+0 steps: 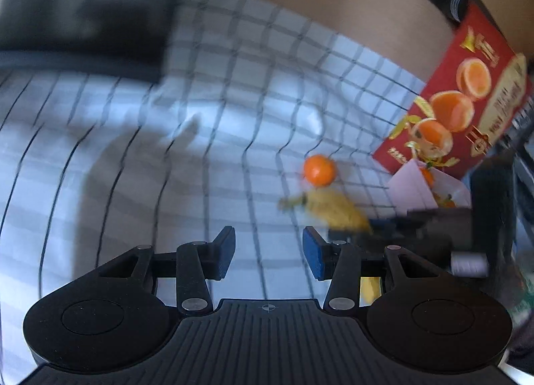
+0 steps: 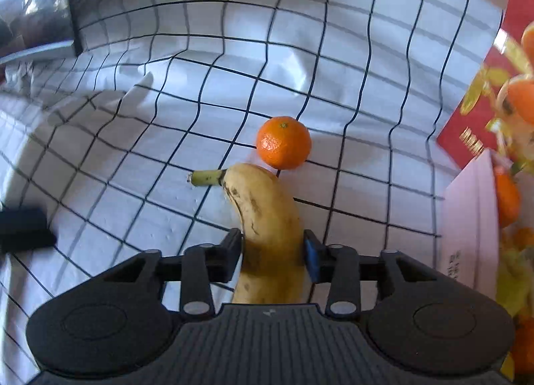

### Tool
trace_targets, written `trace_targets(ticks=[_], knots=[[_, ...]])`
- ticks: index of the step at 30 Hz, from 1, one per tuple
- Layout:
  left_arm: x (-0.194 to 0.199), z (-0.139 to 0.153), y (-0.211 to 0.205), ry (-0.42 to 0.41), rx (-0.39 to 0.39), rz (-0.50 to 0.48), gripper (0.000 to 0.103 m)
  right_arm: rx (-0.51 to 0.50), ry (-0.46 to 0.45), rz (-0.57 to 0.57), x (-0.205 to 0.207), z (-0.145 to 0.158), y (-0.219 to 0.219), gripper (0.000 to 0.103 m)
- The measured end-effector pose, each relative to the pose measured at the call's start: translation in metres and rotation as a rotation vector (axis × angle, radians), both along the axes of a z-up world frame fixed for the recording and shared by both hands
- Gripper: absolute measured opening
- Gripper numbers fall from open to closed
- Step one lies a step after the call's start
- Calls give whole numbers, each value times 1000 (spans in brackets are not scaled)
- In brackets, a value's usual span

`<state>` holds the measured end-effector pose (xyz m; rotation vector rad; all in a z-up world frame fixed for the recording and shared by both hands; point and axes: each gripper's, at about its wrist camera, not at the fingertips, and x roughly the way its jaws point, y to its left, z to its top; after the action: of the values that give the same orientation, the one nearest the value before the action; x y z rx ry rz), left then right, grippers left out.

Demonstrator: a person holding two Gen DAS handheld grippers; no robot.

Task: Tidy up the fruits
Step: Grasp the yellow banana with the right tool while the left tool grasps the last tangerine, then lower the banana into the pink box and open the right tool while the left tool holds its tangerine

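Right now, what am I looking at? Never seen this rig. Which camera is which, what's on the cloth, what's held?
No robot arm here: a person carries a two-finger claw in each hand, each with a fisheye camera looking along its fingers. The left wrist view shows the left claw, open and empty. The right wrist view shows the right claw shut on a banana. A mandarin sits on the checked cloth just past the banana's stem end. At the right edge stands a red fruit box. The left view is blurred.
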<state>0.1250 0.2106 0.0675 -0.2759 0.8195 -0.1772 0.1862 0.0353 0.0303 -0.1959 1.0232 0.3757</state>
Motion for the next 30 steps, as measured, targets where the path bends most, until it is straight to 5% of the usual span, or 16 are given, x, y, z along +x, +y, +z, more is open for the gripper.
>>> trace_targets(ticks=[6, 13, 25, 30], knots=[[67, 0, -42, -38, 99, -181, 49, 54, 66, 19, -39, 12, -13, 36], [122, -27, -84, 10, 216, -246, 49, 92, 107, 33, -112, 29, -36, 36], [145, -56, -118, 55, 308, -265, 49, 100, 183, -113, -174, 28, -97, 35], [133, -48, -119, 54, 229, -256, 49, 74, 145, -152, -180, 40, -122, 35]])
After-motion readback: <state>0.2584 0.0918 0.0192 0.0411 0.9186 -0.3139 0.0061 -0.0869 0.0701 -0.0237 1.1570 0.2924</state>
